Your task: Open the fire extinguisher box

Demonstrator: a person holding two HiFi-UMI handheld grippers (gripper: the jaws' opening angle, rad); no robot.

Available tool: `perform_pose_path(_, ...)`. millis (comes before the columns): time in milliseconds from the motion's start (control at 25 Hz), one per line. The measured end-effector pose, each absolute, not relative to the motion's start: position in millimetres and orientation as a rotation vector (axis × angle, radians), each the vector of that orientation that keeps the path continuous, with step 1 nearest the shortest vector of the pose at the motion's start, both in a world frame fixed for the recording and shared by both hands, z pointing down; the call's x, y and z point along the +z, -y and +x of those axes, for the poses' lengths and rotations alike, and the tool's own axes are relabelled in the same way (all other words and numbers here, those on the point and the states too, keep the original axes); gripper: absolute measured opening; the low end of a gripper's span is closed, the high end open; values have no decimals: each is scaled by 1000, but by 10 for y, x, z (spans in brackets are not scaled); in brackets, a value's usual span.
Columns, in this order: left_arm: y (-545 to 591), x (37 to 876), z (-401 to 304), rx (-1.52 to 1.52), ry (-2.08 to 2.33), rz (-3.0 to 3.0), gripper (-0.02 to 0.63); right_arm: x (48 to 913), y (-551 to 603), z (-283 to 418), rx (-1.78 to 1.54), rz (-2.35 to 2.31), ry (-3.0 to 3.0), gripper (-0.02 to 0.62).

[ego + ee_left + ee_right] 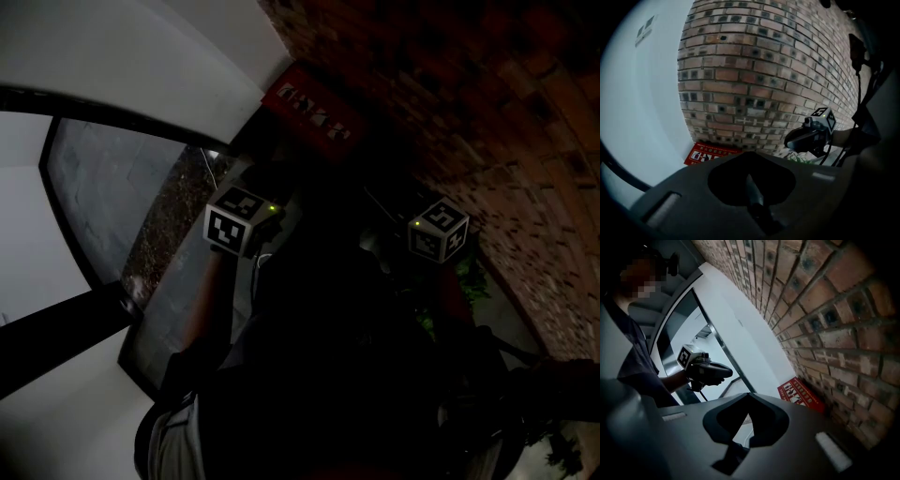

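Note:
The red fire extinguisher box [314,112] stands low against the brick wall [487,122], with white pictures and print on its front. It also shows in the left gripper view [710,153] and the right gripper view [799,393]. Both grippers are held in the air short of the box, touching nothing. My left gripper [752,187] is shut and empty; its marker cube [239,220] shows in the dark head view. My right gripper [744,430] looks shut with nothing in it; its cube [438,230] is to the right. Each gripper sees the other: right [811,133], left [705,369].
A white wall [642,93] meets the brick wall beside the box. Dark-framed glass panels [103,197] run along the left. The person's dark torso [356,375] fills the lower head view. Some green leaves [473,281] show near the right cube.

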State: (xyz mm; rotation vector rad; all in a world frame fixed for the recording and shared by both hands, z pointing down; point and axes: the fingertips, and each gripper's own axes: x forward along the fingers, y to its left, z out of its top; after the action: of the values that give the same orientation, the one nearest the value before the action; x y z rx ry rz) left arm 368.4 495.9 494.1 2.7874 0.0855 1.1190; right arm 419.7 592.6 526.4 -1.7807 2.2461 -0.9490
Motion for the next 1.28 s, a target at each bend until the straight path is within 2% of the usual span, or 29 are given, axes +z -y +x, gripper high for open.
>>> perform_pose_path(240,-4710,5102,3708,1135,-115,2771,-6,5158,-5688,4296,-880,-1863,-2229,2)
perform_pose_path(640,-3956,5011,3947,991,-168,2741,-6,4938,-4872,4292,-854,-1959,-2342,2)
perform_pose_path(1000,-3679,5875,3896,1198,-308,2435,-6,5155,-4387,4145,-1087,-2047,-2308,2)
perform_pose_path(1280,-3584,6278,4037,1249,-399,2349,-6,5421,-4329,4070,-1240,-2170,-2240,2)
